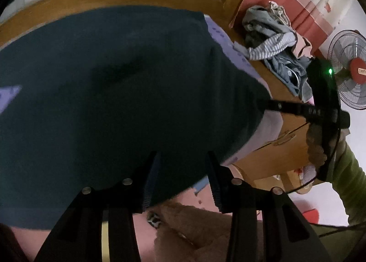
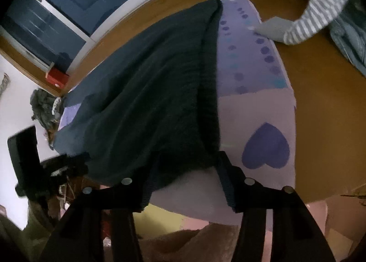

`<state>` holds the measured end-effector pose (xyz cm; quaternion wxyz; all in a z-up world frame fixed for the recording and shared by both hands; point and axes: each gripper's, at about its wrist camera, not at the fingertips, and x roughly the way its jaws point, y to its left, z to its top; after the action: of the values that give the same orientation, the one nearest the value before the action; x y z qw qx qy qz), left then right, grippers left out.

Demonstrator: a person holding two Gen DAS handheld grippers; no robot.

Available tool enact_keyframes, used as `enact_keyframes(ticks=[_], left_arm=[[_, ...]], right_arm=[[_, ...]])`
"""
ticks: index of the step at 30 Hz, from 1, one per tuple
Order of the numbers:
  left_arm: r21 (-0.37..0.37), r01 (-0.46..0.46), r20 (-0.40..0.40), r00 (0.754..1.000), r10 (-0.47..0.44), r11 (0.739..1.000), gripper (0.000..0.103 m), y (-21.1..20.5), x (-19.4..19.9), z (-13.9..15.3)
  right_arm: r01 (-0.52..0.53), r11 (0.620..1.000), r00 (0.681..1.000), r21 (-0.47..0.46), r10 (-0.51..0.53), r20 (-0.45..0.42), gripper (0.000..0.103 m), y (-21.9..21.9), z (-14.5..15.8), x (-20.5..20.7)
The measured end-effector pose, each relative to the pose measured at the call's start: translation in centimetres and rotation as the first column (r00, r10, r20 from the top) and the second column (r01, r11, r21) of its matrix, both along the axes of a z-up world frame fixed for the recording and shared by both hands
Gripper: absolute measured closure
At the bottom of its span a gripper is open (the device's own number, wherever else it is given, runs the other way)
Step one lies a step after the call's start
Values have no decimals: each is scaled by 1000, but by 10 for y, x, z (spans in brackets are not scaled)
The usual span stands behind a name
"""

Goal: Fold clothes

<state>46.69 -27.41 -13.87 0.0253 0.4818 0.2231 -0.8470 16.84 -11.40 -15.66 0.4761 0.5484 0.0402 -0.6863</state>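
Dark garment (image 2: pixel 148 92) lies spread on the mat (image 2: pixel 256 106) atop the counter (image 2: pixel 320 101). Both tongs, left (image 1: pixel 183 179) and right (image 2: pixel 186 179), gape at its 6 o'clock hem. A shallow bite could slip, skewing any fold.

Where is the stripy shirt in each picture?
Left wrist view: the stripy shirt is upper right, in the clothes pile.
Right wrist view: the stripy shirt is top right, on the wooden table.
Shared landmark: the dark garment.
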Motion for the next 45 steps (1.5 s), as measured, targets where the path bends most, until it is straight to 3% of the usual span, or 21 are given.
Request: enact_keyframes(ticks=[2,4,5,8,13,17,20,26,29,35,37,38,39,42,45], left_arm=[[6,-17,3,1000,17,1000,61,5,7,-4],[-26,-26,-2,1000,26,999,61,11,11,-4],[-40,-29,-4,1000,28,999,61,13,12,-3],[-58,-55,3,998,55,997,61,18,12,-2],[-55,-91,-18,996,90,994,61,33,10,10],[-32,-97,9,995,97,995,61,43,5,4],[-96,-95,20,995,98,991,61,52,2,2],[-248,-66,9,997,71,966,61,73,-7,6],[-343,-56,-1,998,59,938,61,79,-14,7],[-446,-72,-10,997,76,892,61,80,-23,-1],[-437,-82,-6,996,88,896,66,74,-24,-7],[-417,-84,2,996,93,905,83,71,-24,-9],[-394,-86,1,996,94,915,90,68,-21,-7],[-325,-91,-2,995,96,941,95,59,-13,-3],[-287,-75,9,997,81,955,97,60,-2,3]], right_arm=[[3,1000,1000,-3,-3,-1,48,-5,0,-1],[23,1000,1000,-9,-23,9,56,-9,1,-3],[33,999,999,-13,-33,12,79,-9,2,-4],[67,996,998,-66,-68,-5,87,-5,17,0],[128,983,991,-133,-121,60,89,34,44,-7],[79,996,995,-51,-75,61,89,29,18,-19],[54,999,994,2,-54,95,89,23,-8,-28],[61,994,975,-89,-40,218,90,21,8,-43],[33,994,981,-107,-11,195,90,16,27,-40],[-17,994,989,-111,33,145,90,14,49,-32],[-31,995,992,-96,43,122,89,12,49,-30],[-38,995,993,-88,47,111,89,10,49,-28],[-59,996,994,-73,65,83,88,10,47,-27],[-122,992,992,-1,122,-29,76,7,40,-18],[-166,978,950,124,193,-247,54,10,33,0]])
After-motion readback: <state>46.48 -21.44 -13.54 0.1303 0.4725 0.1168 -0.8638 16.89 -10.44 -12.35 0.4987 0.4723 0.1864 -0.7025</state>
